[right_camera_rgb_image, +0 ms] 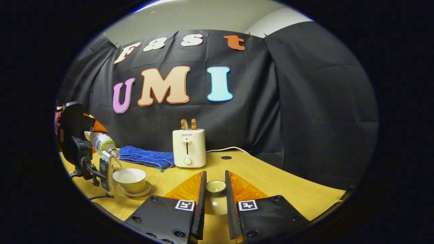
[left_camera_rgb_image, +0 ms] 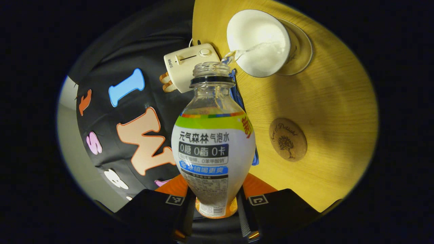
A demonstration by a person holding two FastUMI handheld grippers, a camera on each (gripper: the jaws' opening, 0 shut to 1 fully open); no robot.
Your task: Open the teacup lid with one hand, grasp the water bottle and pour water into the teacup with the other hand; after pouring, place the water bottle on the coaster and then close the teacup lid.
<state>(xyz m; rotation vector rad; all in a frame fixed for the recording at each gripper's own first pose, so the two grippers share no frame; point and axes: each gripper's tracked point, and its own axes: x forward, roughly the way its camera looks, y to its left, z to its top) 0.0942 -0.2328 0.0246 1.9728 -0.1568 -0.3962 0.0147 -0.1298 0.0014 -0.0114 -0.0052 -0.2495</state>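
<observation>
In the left gripper view, the left gripper (left_camera_rgb_image: 216, 200) has its jaws closed on the lower body of the water bottle (left_camera_rgb_image: 213, 142), which lies tipped between the fingers with its open neck pointing away. A thin stream of water (left_camera_rgb_image: 252, 51) runs from the neck into the white teacup (left_camera_rgb_image: 259, 42) on its saucer (left_camera_rgb_image: 300, 47). The round coaster (left_camera_rgb_image: 288, 139) sits bare on the wooden table (left_camera_rgb_image: 339, 101), well apart from the cup. In the right gripper view, the right gripper (right_camera_rgb_image: 215, 189) holds the teacup lid (right_camera_rgb_image: 215, 191) between nearly closed jaws (knob end forward), above the table. Behind stand a toaster (right_camera_rgb_image: 189, 148) and a blue cloth (right_camera_rgb_image: 145, 157).
</observation>
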